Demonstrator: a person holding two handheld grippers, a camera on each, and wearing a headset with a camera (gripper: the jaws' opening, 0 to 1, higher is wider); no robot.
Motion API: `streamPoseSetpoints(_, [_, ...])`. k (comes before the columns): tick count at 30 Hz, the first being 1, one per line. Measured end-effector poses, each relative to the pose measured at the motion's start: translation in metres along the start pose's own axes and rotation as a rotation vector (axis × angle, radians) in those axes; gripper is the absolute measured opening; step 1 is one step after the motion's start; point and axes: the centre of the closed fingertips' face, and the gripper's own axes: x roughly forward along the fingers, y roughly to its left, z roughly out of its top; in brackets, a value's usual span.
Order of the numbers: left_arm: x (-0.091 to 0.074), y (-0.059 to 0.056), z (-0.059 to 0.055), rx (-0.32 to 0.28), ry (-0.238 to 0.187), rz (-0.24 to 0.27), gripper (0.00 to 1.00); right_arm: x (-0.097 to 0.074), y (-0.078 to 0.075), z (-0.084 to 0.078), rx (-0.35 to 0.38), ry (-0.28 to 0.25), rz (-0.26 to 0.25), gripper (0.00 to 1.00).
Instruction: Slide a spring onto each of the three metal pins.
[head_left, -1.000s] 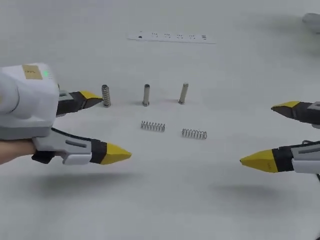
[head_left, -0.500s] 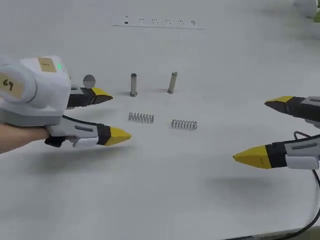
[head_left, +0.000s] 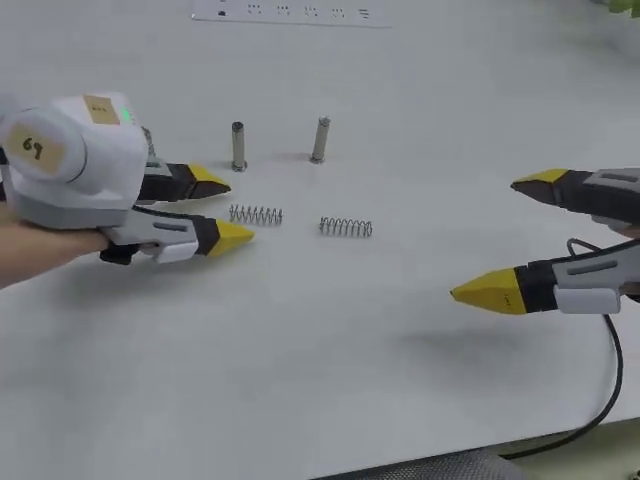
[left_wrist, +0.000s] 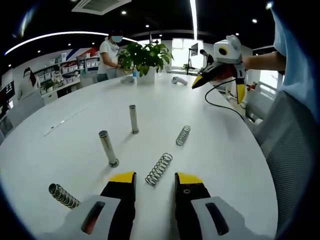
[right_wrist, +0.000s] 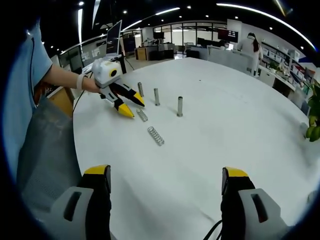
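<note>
The left gripper (head_left: 232, 208) hovers low over the white table (head_left: 330, 340), jaws a little apart and holding nothing. One loose spring (head_left: 255, 214) lies flat just ahead of its yellow tips, lined up with the gap between them. A second spring (head_left: 346, 227) lies further right, near the first. Behind them two bare pins (head_left: 238, 146) stand upright, and a third pin (left_wrist: 62, 195) already wears a spring. The right gripper (head_left: 490, 238) hangs well apart from all this, jaws spread wide, empty
</note>
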Motion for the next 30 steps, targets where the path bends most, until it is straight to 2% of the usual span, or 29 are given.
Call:
streamPoseSetpoints(4, [0.0033,-0.0004,-0.0013,0.0,0.008,-0.014,0.13,0.0,0.0005,-0.0034,0.007,0.004,0.0,0.9])
streamPoseSetpoints(10, [0.0047,-0.0004,-0.0024,0.01,0.015,-0.021,0.08,0.0018,0.0031,-0.0066,0.017,0.004,0.007,0.9])
streamPoseSetpoints(30, [0.001,-0.006,-0.0033,0.019,0.023,-0.036,0.04,0.0041,-0.0009,-0.008,0.014,0.002,0.016,0.88])
